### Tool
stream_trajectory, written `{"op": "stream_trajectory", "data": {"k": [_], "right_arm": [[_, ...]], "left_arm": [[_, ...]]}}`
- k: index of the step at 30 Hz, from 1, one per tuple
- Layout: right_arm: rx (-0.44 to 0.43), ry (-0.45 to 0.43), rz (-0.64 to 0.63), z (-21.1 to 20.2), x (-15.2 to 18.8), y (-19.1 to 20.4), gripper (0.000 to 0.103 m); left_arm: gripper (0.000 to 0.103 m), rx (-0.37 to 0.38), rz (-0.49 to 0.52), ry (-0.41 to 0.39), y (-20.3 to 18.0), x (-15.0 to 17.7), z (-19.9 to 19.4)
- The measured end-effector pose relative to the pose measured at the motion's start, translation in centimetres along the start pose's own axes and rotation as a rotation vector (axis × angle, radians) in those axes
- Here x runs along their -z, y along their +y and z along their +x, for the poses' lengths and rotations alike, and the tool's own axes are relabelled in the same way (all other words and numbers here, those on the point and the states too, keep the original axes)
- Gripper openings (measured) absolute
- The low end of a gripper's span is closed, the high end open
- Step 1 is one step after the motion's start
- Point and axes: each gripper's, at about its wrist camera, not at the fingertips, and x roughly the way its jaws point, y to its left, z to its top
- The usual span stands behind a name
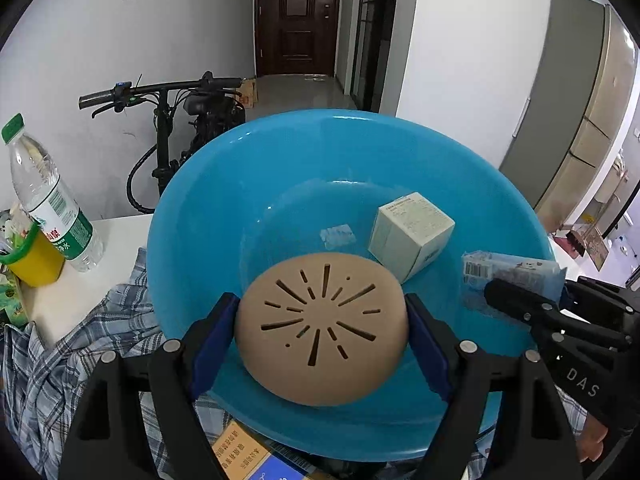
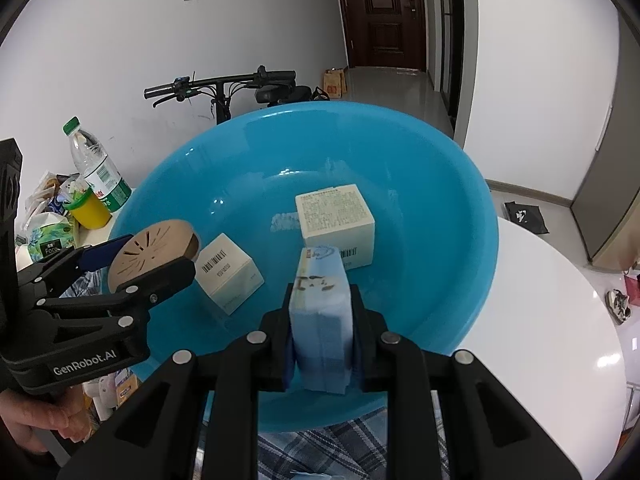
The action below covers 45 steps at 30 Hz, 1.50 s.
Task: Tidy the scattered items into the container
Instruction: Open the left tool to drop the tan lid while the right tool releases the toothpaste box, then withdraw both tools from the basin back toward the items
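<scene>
A big blue basin [image 1: 280, 168] [image 2: 440, 184] stands on a white table. My left gripper [image 1: 322, 332] is shut on a round tan slotted disc [image 1: 320, 336] and holds it over the basin's near left side; the disc also shows in the right wrist view [image 2: 154, 250]. My right gripper [image 2: 320, 320] is shut on a light blue tissue pack [image 2: 320, 320] above the basin's near rim; the pack also shows in the left wrist view [image 1: 512, 276]. Two cream boxes lie in the basin, a small one [image 2: 230, 276] and a larger one [image 2: 336, 220] [image 1: 412, 236].
A plaid shirt [image 1: 80, 344] lies under the basin's near side. A water bottle [image 1: 48, 196], a yellow cup [image 1: 34, 256] and snack packs [image 2: 48, 216] stand at the table's left. An orange box [image 1: 240, 452] lies by the near rim. A scooter [image 1: 180, 120] stands behind.
</scene>
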Motion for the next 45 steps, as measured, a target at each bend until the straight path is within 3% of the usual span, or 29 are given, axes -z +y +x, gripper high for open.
{"op": "stream_trajectory", "data": {"k": [9, 16, 28, 39, 42, 44, 45], "right_arm": [[0.006, 0.007, -0.021, 0.2, 0.1, 0.3, 0.02], [0.011, 0.008, -0.032, 0.2, 0.3, 0.7, 0.02], [0.044, 0.014, -0.05, 0.1, 0.5, 1.4, 0.02], [0.058, 0.007, -0.055, -1.6, 1.1, 1.8, 0.021], [0.059, -0.009, -0.057, -2.7, 1.4, 2.0, 0.037], [0.066, -0.037, -0.059, -3.8, 1.8, 2.3, 0.061], [0.072, -0.05, -0.062, -4.3, 1.9, 2.4, 0.062]], "left_arm": [[0.086, 0.026, -0.01, -0.022, 0.1, 0.2, -0.6], [0.103, 0.06, -0.039, -0.113, 1.2, 0.1, -2.8], [0.103, 0.02, -0.027, -0.168, 1.8, 0.4, -5.8], [0.103, 0.044, -0.039, -0.157, 2.4, 2.2, -7.4], [0.103, 0.047, -0.037, -0.156, 2.5, 2.8, -8.3], [0.103, 0.051, -0.042, -0.152, 2.6, 3.2, -9.0], [0.103, 0.052, -0.045, -0.154, 2.6, 3.4, -9.3]]}}
